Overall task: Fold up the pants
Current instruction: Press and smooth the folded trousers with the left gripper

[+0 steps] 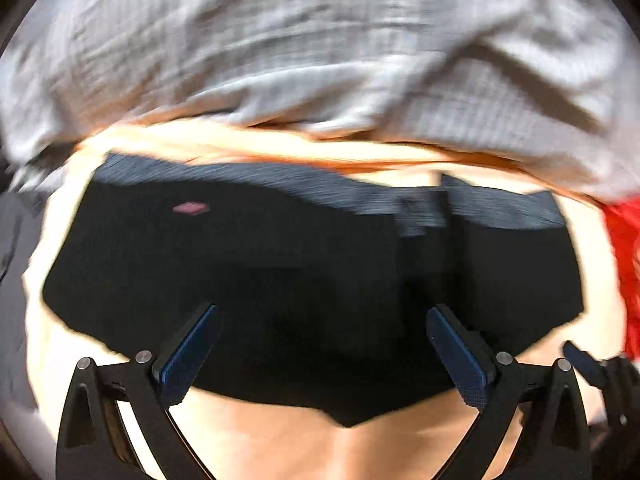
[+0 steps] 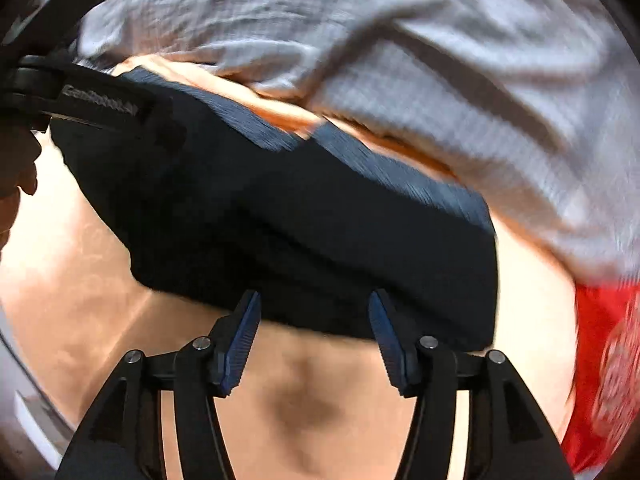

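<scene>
Left wrist view: your left gripper (image 1: 320,356) hangs with its jaws spread wide over the folded black pants (image 1: 280,280), gripping nothing. The pants lie on the pale tabletop (image 1: 360,448), just in front of a crumpled grey cloth (image 1: 280,40); something red (image 1: 624,248) sits at the right. Your right gripper (image 2: 314,336) is also released, its fingers apart at the pants' near edge, nothing pinched.
</scene>
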The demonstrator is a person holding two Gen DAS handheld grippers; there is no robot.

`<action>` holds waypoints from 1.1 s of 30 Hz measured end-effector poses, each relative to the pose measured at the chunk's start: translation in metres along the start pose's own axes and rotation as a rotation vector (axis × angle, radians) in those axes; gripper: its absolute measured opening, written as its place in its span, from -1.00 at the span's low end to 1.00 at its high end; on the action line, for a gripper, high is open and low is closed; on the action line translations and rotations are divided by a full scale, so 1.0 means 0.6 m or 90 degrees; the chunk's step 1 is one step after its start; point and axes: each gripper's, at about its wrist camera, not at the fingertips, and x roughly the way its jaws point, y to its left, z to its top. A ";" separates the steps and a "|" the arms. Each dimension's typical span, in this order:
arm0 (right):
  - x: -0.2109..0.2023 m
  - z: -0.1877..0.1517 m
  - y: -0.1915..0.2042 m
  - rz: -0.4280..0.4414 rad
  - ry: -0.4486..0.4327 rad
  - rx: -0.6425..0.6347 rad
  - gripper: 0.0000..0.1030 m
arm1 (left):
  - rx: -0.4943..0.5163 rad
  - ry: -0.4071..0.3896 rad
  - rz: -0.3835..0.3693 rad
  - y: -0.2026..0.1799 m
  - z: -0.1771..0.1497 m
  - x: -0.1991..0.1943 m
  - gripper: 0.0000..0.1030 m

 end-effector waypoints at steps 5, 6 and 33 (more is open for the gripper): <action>0.003 -0.030 -0.069 0.000 0.041 0.106 0.19 | 0.068 0.006 -0.094 -0.085 0.013 0.008 1.00; 0.003 -0.034 -0.078 -0.001 0.044 0.118 0.19 | 0.077 0.012 -0.106 -0.099 0.015 0.015 1.00; 0.003 -0.084 -0.164 0.069 0.064 0.244 0.18 | 0.064 0.044 -0.019 -0.131 -0.051 0.040 0.42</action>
